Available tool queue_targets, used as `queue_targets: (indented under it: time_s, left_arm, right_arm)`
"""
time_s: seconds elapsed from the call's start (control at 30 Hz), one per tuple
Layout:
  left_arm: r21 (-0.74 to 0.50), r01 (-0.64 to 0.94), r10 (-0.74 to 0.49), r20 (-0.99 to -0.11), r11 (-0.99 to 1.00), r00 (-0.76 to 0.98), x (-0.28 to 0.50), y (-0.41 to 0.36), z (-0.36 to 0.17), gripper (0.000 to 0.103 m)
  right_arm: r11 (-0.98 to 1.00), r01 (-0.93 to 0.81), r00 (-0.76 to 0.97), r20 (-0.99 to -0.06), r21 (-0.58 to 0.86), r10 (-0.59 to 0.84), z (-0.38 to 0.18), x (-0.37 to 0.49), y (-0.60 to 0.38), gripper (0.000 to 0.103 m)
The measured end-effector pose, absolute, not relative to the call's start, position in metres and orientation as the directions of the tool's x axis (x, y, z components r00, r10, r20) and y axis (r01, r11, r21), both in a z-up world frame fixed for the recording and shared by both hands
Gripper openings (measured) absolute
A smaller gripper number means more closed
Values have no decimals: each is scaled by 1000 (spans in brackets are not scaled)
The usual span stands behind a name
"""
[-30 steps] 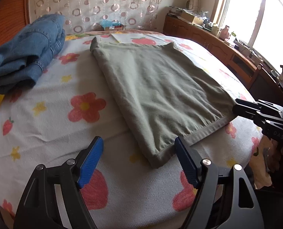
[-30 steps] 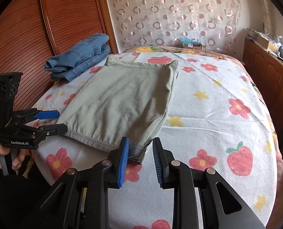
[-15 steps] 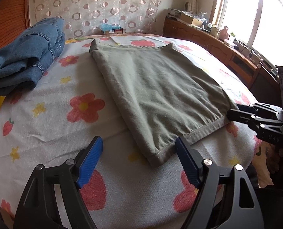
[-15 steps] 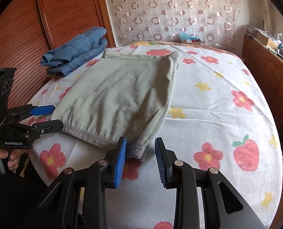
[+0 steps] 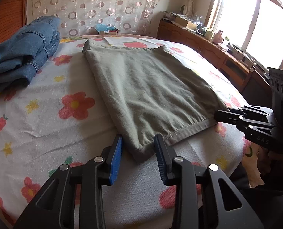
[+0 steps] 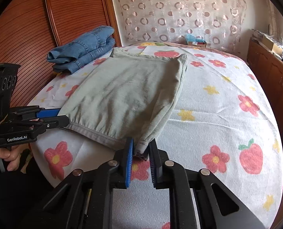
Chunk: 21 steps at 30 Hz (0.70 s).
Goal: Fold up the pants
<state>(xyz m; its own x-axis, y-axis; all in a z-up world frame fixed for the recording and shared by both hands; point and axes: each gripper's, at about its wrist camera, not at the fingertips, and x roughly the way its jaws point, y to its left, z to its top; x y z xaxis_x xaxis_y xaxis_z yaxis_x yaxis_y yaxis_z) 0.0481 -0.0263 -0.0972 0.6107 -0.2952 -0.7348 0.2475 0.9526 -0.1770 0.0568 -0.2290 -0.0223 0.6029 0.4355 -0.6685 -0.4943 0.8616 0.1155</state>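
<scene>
Olive-green pants [image 5: 151, 87] lie folded flat on the flowered bed sheet [image 5: 65, 126], with their hem edge toward me. My left gripper [image 5: 138, 137] straddles the near left corner of the hem. Its jaws are closing with the corner between the blue pads, and I see no bunching there. My right gripper [image 6: 141, 141] is at the other near corner of the pants [image 6: 126, 95]. Its jaws are closing too, and the cloth sits bunched and pinched between the pads. Each wrist view shows the other gripper side-on at the hem: right gripper [image 5: 220, 117], left gripper [image 6: 63, 115].
Folded blue jeans [image 5: 27, 51] [image 6: 84, 47] sit at the far left of the bed by a ribbed wooden wall [image 6: 27, 38]. A low wooden cabinet [image 5: 208, 43] with clutter runs under the window on the right. A hand [image 6: 2, 156] holds the left gripper's handle.
The left jaws have narrowed from wide apart to just flanking the pants corner. The right jaws have closed in onto the other corner. Neither hand has shifted.
</scene>
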Motion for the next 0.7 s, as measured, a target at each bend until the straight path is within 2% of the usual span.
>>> queue_targets:
  time_s: [0.1, 0.33, 0.7]
  left_arm:
    - [-186, 258, -309, -729, 948, 611, 48, -28, -96, 23]
    - [-145, 270, -292, -694, 952, 658, 40, -30, -80, 10]
    - [-145, 310, -332, -607, 940, 722, 20, -22, -32, 8]
  right_arm:
    - [859, -499, 602, -665, 117, 441, -20, 57, -230, 13]
    - [843, -519, 606, -635, 142, 480, -6, 50, -232, 11]
    - [829, -539, 630, -582, 149, 514, 30, 34, -238, 11]
